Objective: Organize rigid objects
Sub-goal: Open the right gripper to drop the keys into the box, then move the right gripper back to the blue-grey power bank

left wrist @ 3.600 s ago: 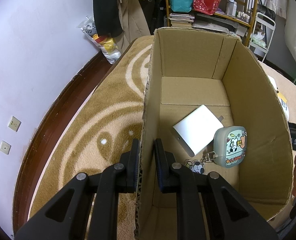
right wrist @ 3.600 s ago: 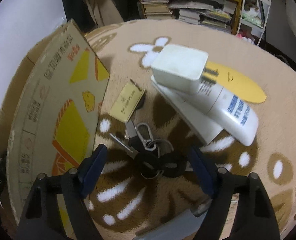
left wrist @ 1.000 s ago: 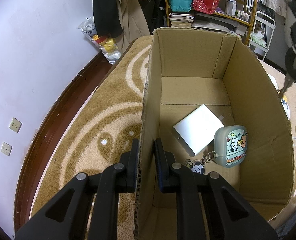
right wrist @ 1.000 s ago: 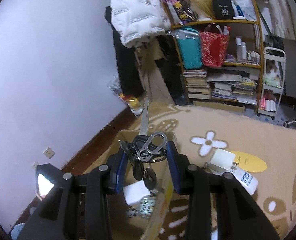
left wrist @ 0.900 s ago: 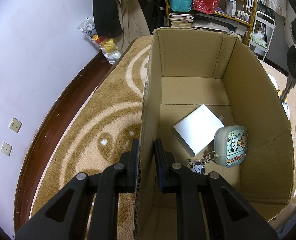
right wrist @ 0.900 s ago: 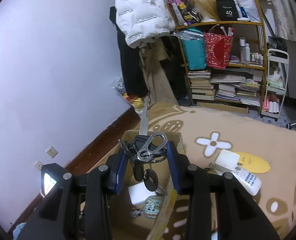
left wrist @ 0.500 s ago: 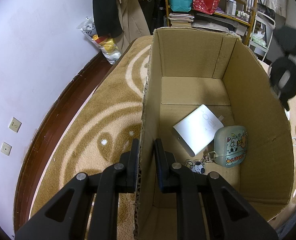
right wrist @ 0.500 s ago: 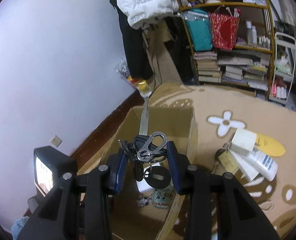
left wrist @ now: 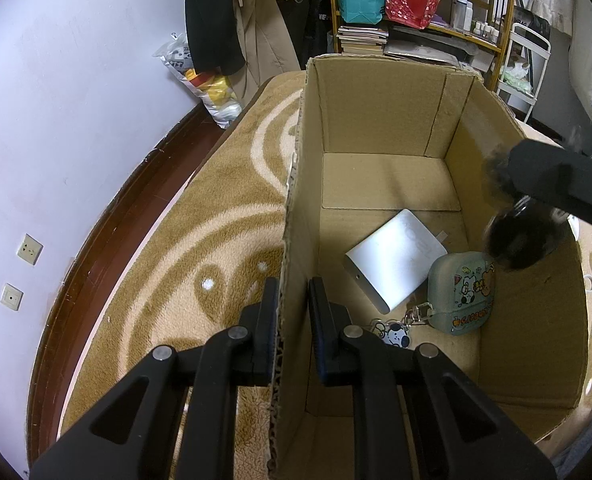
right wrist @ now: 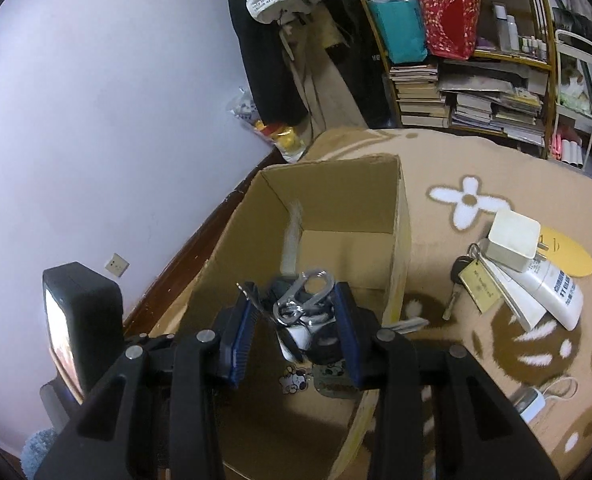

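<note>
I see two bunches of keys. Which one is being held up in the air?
The bunch with the silver carabiner, pinched in the right tool above the box. The other bunch, with a yellow tag, lies on the rug beside the box.

Left claw (left wrist: 292, 316): matte black angular arms, silver screws, dark pads. Right claw (right wrist: 296, 328): same black frame, blue ribbed pads.

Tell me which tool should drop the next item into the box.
Right. The right tool already grips the key bunch above the open cardboard box; the left tool is clamped on the box wall, steadying it.
</note>
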`<control>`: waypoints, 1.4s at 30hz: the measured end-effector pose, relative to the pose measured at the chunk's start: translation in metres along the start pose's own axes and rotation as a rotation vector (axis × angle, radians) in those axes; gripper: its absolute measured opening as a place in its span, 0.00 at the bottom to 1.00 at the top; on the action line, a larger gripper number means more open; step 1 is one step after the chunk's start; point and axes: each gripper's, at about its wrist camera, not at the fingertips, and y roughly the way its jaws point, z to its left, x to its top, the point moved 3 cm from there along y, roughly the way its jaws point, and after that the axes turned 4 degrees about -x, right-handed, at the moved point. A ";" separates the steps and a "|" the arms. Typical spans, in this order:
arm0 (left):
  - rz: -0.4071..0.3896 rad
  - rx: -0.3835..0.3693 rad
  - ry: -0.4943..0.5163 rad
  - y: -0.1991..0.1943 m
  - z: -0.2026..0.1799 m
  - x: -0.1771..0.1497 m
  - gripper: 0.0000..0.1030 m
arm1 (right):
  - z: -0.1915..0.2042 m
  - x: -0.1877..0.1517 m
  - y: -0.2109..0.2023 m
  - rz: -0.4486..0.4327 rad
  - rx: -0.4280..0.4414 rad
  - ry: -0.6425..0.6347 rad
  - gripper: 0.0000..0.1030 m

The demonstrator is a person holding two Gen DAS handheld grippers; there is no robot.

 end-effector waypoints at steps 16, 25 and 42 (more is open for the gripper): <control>0.001 0.008 0.015 0.000 0.001 0.001 0.15 | -0.039 0.002 -0.024 -0.043 -0.216 0.010 0.87; 0.001 0.012 0.022 0.000 0.000 0.002 0.15 | -0.089 -0.016 -0.029 0.041 -0.368 0.110 0.89; -0.002 0.030 0.041 -0.002 -0.003 0.005 0.15 | -0.144 -0.078 -0.023 0.213 -0.432 0.324 0.88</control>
